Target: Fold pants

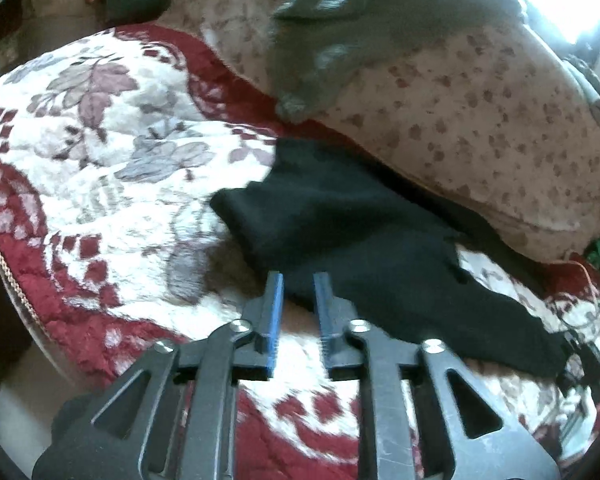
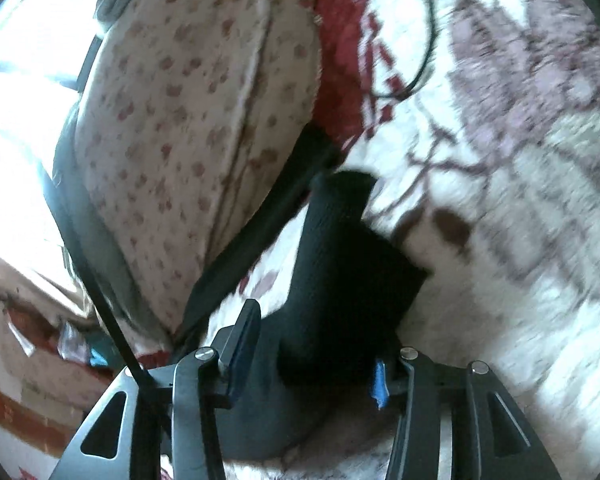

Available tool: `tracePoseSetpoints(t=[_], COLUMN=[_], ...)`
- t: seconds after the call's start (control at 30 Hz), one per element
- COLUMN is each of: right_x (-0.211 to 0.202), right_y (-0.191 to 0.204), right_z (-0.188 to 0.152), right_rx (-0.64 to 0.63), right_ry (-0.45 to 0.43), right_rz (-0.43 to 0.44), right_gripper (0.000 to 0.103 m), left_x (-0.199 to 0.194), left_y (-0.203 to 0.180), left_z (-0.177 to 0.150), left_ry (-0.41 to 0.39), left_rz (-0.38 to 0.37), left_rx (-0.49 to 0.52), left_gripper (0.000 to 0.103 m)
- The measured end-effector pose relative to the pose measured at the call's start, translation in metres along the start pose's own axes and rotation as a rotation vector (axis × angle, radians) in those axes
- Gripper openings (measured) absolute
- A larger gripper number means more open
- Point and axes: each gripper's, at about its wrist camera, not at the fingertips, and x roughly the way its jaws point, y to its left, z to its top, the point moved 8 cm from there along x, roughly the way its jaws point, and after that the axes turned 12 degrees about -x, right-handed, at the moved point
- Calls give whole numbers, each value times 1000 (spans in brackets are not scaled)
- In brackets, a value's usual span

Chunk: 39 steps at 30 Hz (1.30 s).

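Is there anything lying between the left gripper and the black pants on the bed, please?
Nothing visible does. The left gripper has its jaws apart right at the near edge of the black pants, with only bare floral bedspread beneath; the dotted pillow lies behind the pants.

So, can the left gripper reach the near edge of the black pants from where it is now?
Probably yes. The left gripper is open with nothing between its fingers, and the black pants lie just ahead on the floral blanket. Nothing stands in the way.
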Motion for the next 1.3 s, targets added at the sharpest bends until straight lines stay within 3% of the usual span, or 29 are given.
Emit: tracePoseSetpoints(t=[0.03, 0.23, 0.4, 0.5, 0.6, 0.83, 1.07, 1.1, 1.17, 1.3], right_x=[-3, -19, -35, -48, -53, -47, -66, -68, -71, -66], right_y=[-3, -3, -3, 7, 8, -29, -24, -21, -9, 21], right_z=[3, 0, -9, -6, -7, -19, -8, -5, 0, 6], right_rx=[11, -30, -110, -179, -245, -310, -233, -232, -246, -285], right_ry=[-15, -3, -3, -30, 2, 103, 58, 45, 28, 12], right_rz=[5, -13, -44, -37, -120, -381, -389, -387, -364, -283], right_gripper=[45, 45, 13, 9, 9, 9, 21, 23, 26, 37], left_x=[-1, -2, 13, 22, 30, 45, 50, 50, 50, 54], left_y=[-7, -65, -125, -156, -177, -193, -170, -166, -158, -143], left_z=[-2, -24, -58, -82, -101, -112, -102, -98, -89, -71], left_ry=[6, 55, 148, 202, 243, 246, 251, 245, 241, 227], left_rz=[-12, -108, -175, -209, -225, -212, -184, -178, -170, -141], left_rx=[6, 88, 181, 236, 272, 296, 253, 244, 226, 184], left_gripper=[28, 28, 28, 28, 28, 28, 28, 30, 42, 44])
